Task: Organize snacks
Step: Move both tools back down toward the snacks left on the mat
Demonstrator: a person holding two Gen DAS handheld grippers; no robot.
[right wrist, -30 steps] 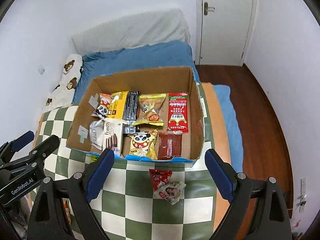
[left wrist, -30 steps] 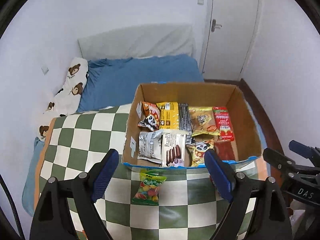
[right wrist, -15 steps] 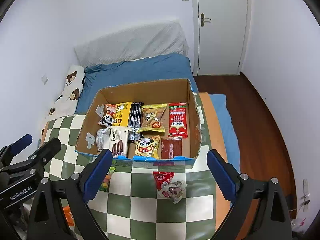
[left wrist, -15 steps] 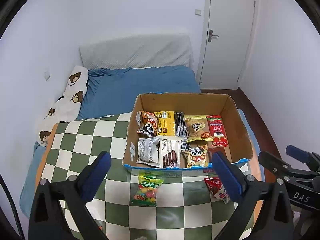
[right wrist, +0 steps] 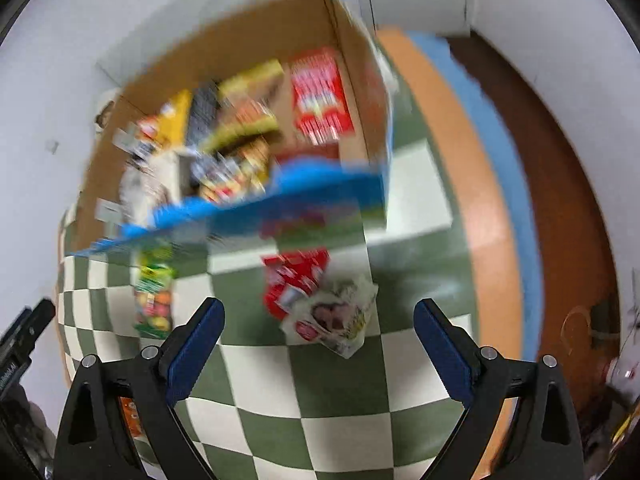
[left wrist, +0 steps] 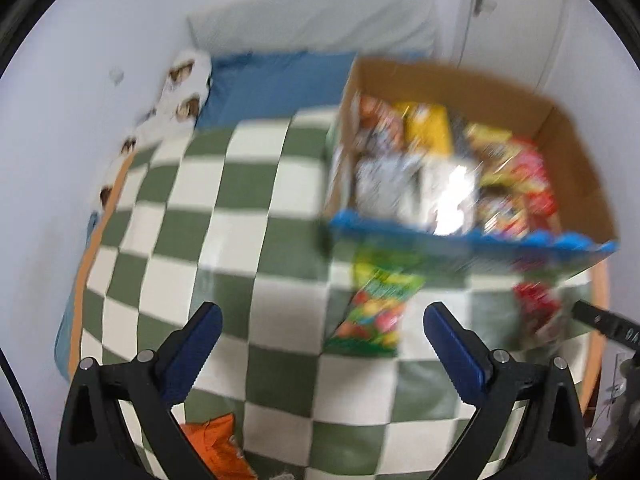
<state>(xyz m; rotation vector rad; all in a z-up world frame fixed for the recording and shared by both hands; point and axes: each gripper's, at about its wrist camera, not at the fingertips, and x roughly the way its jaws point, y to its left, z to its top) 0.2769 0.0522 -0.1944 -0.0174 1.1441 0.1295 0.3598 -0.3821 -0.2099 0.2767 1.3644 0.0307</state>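
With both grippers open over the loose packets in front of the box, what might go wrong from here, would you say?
The red packet and the white packet overlap, so the right gripper may pinch both. The candy bag lies off-centre from the left gripper, toward its right finger, risking a corner grab. The box looks nearly full.
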